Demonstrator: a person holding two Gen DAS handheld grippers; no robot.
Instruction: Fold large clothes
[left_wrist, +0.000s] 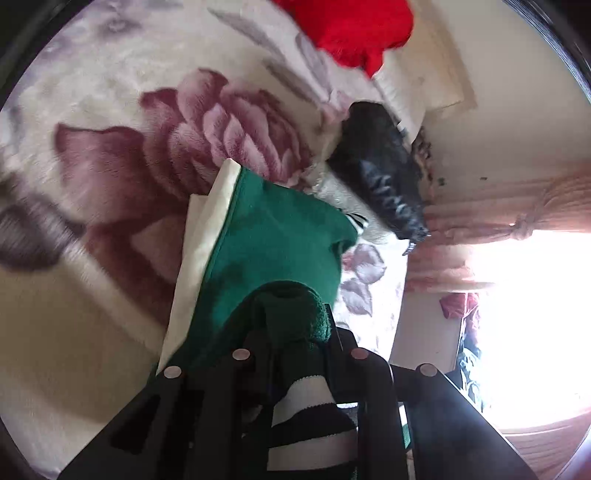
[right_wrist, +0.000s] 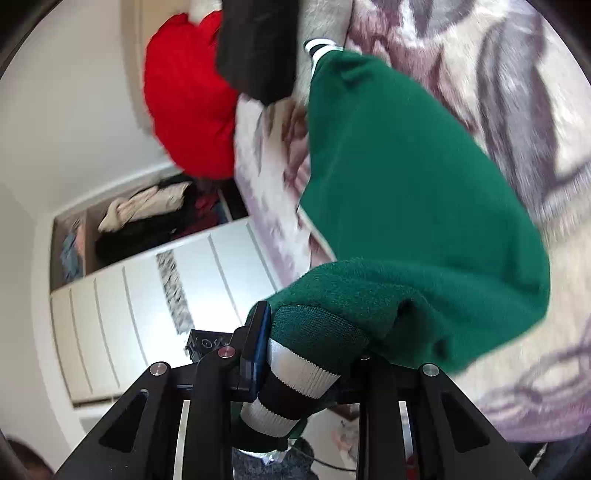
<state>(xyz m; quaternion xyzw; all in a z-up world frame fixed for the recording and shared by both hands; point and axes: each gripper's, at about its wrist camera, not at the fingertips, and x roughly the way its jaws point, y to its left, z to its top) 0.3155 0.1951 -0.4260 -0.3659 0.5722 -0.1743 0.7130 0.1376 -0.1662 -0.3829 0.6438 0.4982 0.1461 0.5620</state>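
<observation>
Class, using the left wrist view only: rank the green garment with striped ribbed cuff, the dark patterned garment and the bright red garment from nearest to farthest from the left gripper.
1. Green garment with striped ribbed cuff: clamped in the left gripper.
2. Dark patterned garment: beyond, upper right, on the floral blanket.
3. Bright red garment: farthest, top edge.

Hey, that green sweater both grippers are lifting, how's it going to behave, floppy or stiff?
Probably floppy: the green sweater drapes and sags away from the right hand-held gripper. Its ribbed striped cuff bunches inside the left hand-held gripper, so it likely squashes easily. The fuzzy knit seems unlikely to slip.
</observation>
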